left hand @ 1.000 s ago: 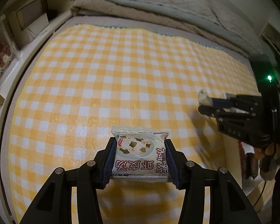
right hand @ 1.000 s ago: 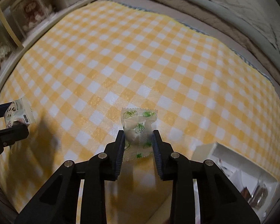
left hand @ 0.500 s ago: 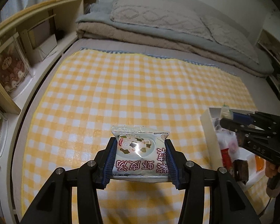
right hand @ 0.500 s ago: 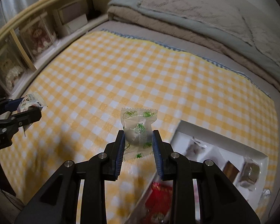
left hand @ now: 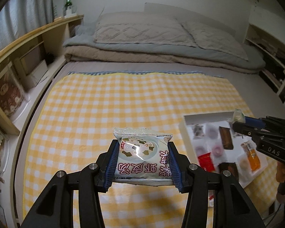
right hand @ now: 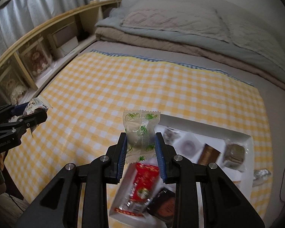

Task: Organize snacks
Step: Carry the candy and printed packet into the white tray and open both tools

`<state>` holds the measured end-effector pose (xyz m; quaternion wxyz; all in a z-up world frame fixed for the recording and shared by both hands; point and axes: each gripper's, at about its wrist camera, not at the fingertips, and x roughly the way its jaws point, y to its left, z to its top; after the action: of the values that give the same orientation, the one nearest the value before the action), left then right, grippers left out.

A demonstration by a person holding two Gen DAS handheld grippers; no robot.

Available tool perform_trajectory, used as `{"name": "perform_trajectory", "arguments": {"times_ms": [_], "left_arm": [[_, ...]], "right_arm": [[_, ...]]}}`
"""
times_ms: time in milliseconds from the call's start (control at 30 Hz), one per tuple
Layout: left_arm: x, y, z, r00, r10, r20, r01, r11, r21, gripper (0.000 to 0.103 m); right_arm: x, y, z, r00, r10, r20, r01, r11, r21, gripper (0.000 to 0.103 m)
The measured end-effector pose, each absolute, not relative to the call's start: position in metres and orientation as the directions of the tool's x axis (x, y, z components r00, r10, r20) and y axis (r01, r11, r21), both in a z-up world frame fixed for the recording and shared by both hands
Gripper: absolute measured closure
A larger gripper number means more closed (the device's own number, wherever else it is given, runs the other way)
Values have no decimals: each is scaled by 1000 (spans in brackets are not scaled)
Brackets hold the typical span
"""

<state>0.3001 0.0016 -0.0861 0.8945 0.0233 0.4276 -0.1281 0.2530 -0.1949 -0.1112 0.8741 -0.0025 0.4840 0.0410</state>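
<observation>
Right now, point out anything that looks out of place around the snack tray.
One small silvery wrapped piece lies on the checked cloth just outside the white tray, beside its right edge, while the other loose snacks sit inside. Nothing looks spilled or torn.

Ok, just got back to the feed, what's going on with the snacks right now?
A person is sorting snacks on a bed with a yellow checked cloth. The left gripper is clamped on a soup packet; the right gripper is clamped on a strawberry-print candy. Both are held in the air, the candy above the white tray, which already holds several wrapped snacks. Neither has been set down yet.
</observation>
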Motion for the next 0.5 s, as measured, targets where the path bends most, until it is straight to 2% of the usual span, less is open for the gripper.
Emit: {"name": "perform_trajectory", "arguments": {"times_ms": [500], "left_arm": [[304,-79,-89,567,-327,-756,385,917,-108,54]], "right_arm": [[197,-284,-88,571,-25,-821,86,996,30,73]]}}
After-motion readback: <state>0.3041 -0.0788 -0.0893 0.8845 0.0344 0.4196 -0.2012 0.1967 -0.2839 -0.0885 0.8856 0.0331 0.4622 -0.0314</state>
